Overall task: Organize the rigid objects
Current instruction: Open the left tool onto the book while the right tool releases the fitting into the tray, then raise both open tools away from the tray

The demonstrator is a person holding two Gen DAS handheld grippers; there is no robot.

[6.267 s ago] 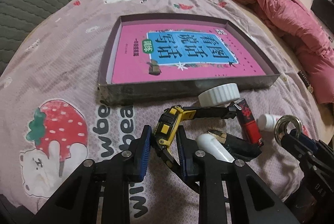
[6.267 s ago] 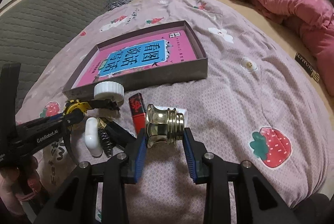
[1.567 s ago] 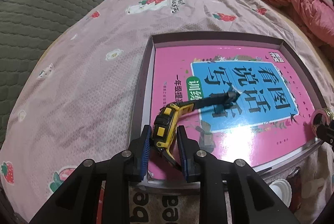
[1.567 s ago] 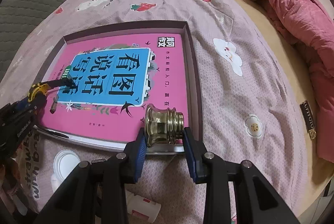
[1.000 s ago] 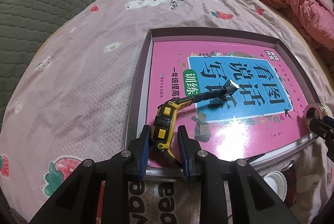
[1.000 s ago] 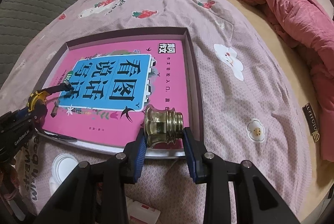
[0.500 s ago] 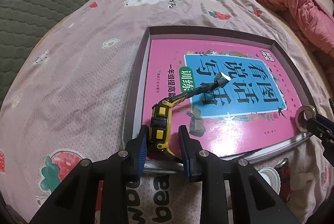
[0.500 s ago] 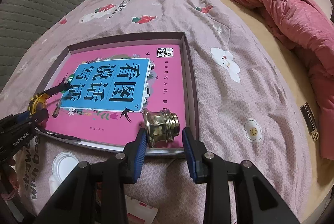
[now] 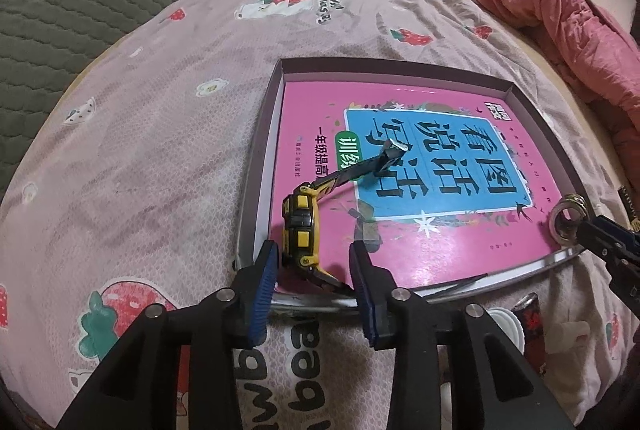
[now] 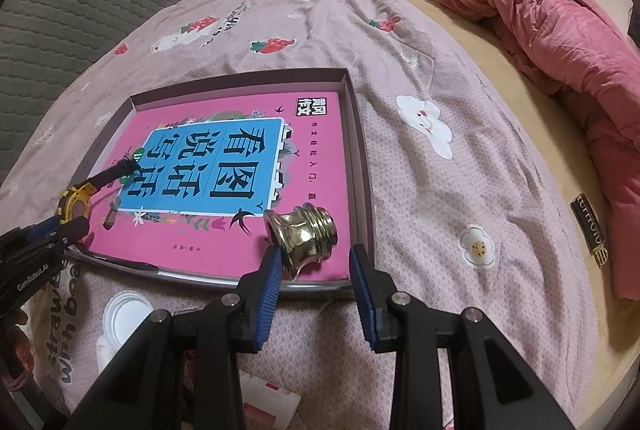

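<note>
Shiny brass fitting, glossy pink book cover, matt quilted bedspread

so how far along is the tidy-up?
Done: the watch and brass fitting lie on the pink book in the box. In hand: nothing; left gripper and right gripper are open around them. Left: the white cap, red tube and a few more items on the blanket.
</note>
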